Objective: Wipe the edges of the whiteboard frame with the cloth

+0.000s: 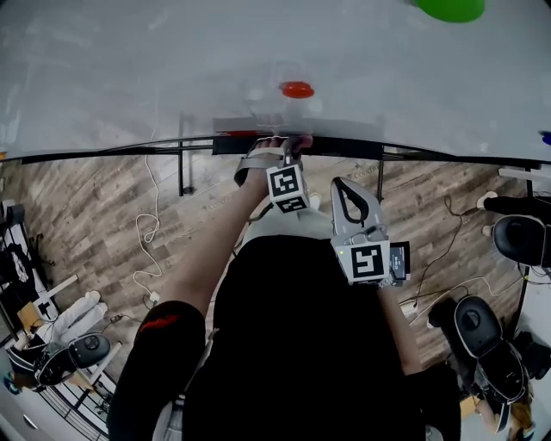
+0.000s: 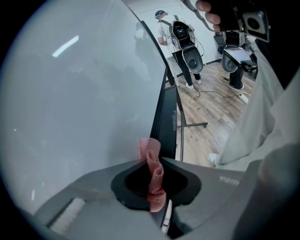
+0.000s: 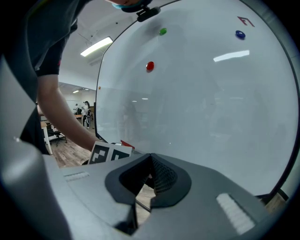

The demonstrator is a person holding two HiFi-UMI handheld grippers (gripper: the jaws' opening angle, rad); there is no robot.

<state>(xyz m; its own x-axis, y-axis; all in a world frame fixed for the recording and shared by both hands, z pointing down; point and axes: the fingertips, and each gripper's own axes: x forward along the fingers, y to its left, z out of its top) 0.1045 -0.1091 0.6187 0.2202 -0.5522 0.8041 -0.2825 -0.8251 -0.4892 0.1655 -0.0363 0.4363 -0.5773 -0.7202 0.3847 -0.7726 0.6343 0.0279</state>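
A pink cloth (image 2: 152, 173) is pinched between the jaws of my left gripper (image 2: 154, 187), and its free end curls up against the whiteboard's dark bottom frame (image 2: 164, 117). Seen from the head view, the left gripper (image 1: 287, 152) reaches forward to the frame's lower edge (image 1: 129, 150), with the cloth (image 1: 291, 141) at its tip beside the pen tray (image 1: 250, 129). My right gripper (image 1: 343, 191) is held back near my body, away from the board. Its jaws (image 3: 149, 180) stand together with nothing between them. The left gripper's marker cube (image 3: 110, 153) shows beyond it.
Red (image 1: 297, 90), green (image 1: 452, 9) and blue (image 3: 240, 34) magnets sit on the white board face. Under the board are its black stand legs (image 1: 182, 168), a white cable (image 1: 151, 224) on the wood floor, and black machines (image 1: 482, 336) on the right. More equipment (image 2: 183, 42) stands farther along the board.
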